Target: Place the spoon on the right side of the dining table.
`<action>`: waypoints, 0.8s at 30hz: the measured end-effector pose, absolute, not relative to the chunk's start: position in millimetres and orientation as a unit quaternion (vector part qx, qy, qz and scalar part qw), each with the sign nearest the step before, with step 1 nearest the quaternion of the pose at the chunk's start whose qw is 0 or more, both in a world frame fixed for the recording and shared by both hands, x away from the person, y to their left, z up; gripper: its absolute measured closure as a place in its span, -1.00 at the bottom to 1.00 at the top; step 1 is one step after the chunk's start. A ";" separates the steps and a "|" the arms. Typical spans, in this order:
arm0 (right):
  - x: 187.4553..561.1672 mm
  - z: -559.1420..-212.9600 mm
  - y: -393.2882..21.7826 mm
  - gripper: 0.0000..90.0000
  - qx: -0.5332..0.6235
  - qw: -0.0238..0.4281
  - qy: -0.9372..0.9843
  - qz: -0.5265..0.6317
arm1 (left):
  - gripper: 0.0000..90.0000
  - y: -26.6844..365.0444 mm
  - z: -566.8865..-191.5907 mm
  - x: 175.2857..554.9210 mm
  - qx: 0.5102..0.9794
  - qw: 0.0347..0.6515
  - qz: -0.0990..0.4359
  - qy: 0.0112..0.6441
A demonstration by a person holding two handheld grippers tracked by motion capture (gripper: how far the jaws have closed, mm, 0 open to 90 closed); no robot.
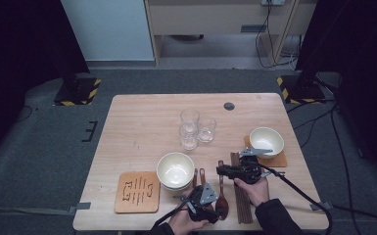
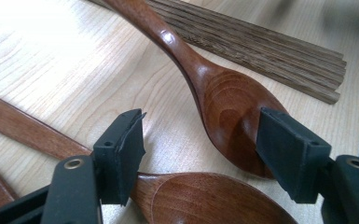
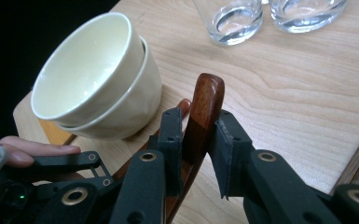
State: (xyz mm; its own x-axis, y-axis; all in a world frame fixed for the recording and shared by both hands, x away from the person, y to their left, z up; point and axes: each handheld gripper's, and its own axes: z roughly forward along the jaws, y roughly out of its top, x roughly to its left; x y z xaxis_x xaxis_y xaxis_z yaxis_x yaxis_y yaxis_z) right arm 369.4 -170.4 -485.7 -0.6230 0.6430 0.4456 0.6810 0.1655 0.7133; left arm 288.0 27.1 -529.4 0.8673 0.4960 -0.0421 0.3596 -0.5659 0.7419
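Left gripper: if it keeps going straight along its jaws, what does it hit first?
Most likely the bowl of the wooden spoon lying between the left gripper and the chopsticks; its open jaws straddle it already. Depth is uncertain.

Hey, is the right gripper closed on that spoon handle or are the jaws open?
Closed on it, it seems: in the right gripper view the right gripper has both pads against the wooden spoon handle.

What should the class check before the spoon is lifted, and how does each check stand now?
1. Right gripper pads on the spoon handle: ok.
2. Grip near the handle's end, not mid-handle: not ok for balance.
3. Left gripper open, holding nothing: ok.
4. Left gripper's jaws clear of the spoon's bowl end: cannot tell; one looks very close.
5. Bowls apart from the handle: ok.
6. Glasses out of the way: ok.
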 end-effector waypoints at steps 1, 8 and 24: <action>369.1 -484.7 -170.7 0.68 -0.434 0.021 -0.761 -0.481 | -0.30 27.3 -529.3 288.2 0.881 0.397 0.086 0.243; 367.0 -478.0 -174.3 0.75 -0.422 0.021 -0.754 -0.504 | -0.30 28.1 -529.3 290.2 0.879 0.398 0.084 0.248; 365.0 -475.1 -176.6 0.87 -0.431 0.049 -0.729 -0.529 | -0.31 27.7 -527.9 291.2 0.881 0.393 0.090 0.248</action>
State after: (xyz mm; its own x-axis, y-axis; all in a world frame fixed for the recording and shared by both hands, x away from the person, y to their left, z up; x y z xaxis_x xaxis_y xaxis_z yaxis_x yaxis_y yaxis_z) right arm 365.0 -176.6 -475.1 -0.6240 0.5771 0.5268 0.6800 0.0690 0.7299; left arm 291.2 27.7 -527.9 0.8607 0.5078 -0.0361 0.3661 -0.5681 0.7370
